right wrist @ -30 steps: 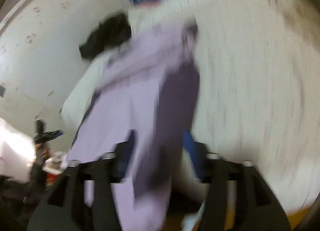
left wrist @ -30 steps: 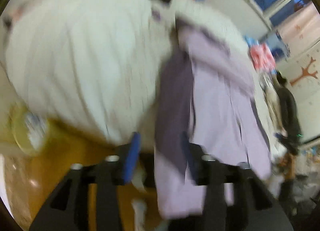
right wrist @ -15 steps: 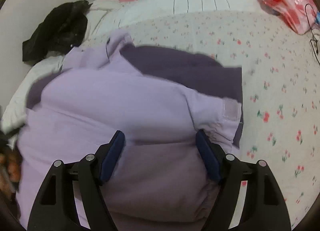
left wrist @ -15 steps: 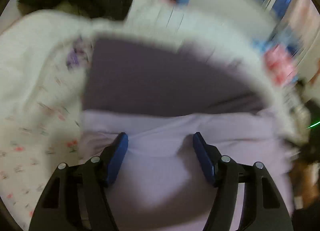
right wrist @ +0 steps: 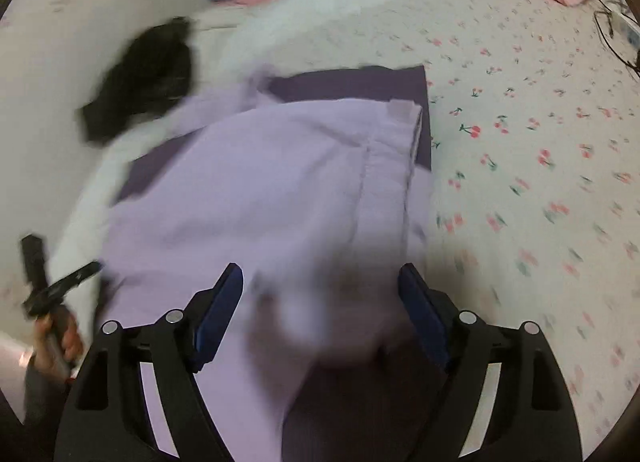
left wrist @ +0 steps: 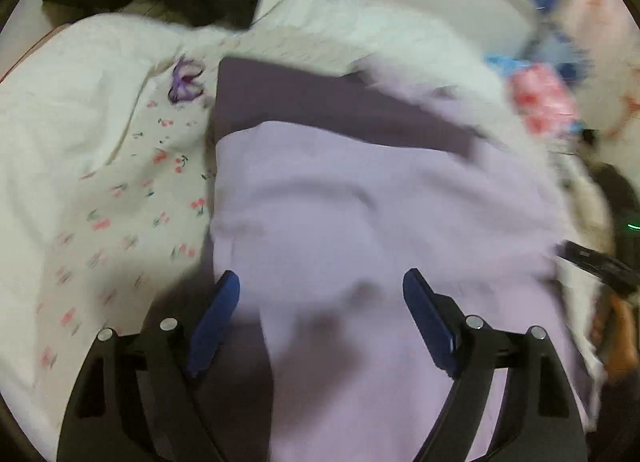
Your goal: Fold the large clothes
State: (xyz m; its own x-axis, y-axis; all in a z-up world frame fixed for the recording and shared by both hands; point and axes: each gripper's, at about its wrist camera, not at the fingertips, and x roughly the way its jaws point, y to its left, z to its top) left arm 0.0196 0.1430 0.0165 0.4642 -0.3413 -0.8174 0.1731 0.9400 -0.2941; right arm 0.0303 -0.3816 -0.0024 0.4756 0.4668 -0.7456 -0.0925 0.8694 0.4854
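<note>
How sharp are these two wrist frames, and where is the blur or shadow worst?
Left wrist view: motion smear throughout, heaviest toward the upper right rim; the lilac garment shows only soft folds, with a dark shadow between the fingers. Right wrist view: its upper right is sharper, cherry-print sheet crisp there, smeared at lower right; the black garment is streaked.

Both grippers are tipped down pretty steeply here. The left gripper (left wrist: pixel 320 298) has its jaws opening, blue pads (left wrist: pixel 218 310) spread wide and not pressing on anything, just fabric showing in the gap below them. Same deal with the right gripper (right wrist: pixel 320 290): jaws opening, blue pads (right wrist: pixel 420 310) well apart, nothing pinched. In the right wrist view, down by the lower left edge, you can also spot the person's left hand (right wrist: pixel 60 338) wrapped around its gripper handle, pretty blurry though.
</note>
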